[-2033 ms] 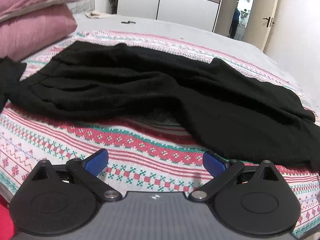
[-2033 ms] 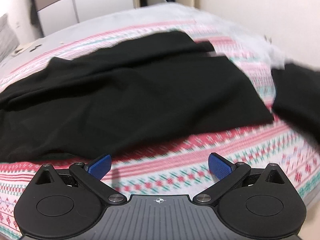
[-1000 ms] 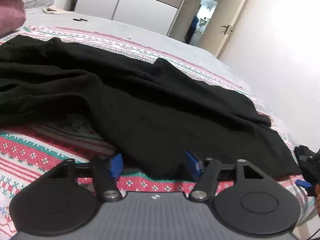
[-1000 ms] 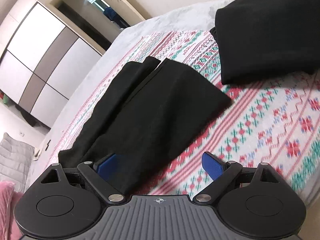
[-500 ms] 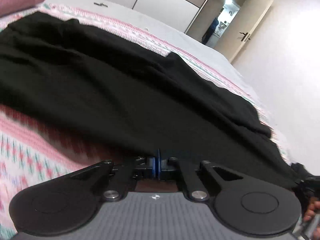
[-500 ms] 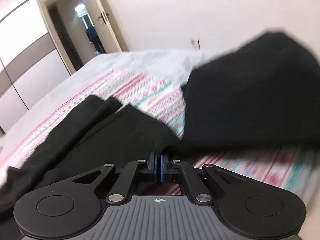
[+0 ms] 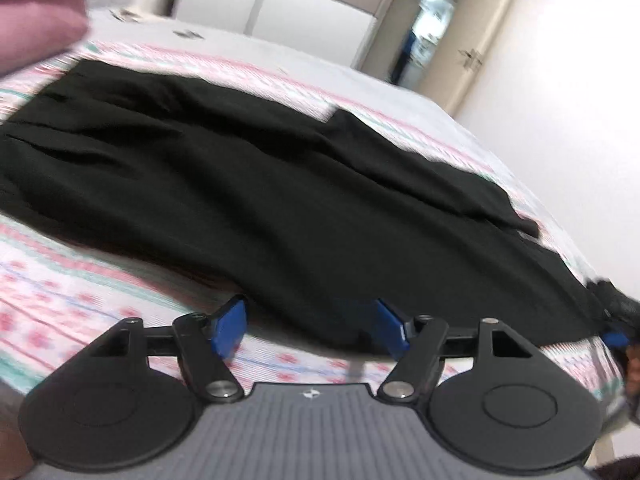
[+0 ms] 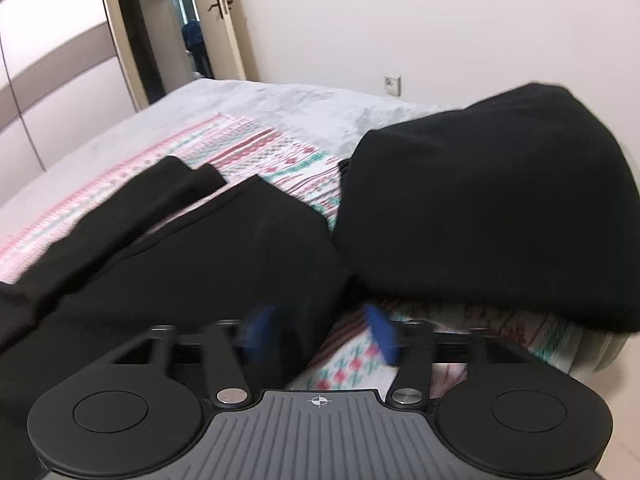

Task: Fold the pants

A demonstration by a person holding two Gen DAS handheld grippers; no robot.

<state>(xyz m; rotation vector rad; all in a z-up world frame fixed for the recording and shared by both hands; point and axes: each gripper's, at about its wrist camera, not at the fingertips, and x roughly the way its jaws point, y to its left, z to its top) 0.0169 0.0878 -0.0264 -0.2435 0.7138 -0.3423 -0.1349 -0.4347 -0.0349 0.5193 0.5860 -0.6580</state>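
Patterned blanket | black pants edge between spread left claw fingers

A home bedroom: patterned bedspread, pink pillows, wardrobe.

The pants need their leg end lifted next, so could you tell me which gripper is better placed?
Right, probably. The right gripper is open at the hem end of the pants, while the left gripper is open mid-length along their near edge.
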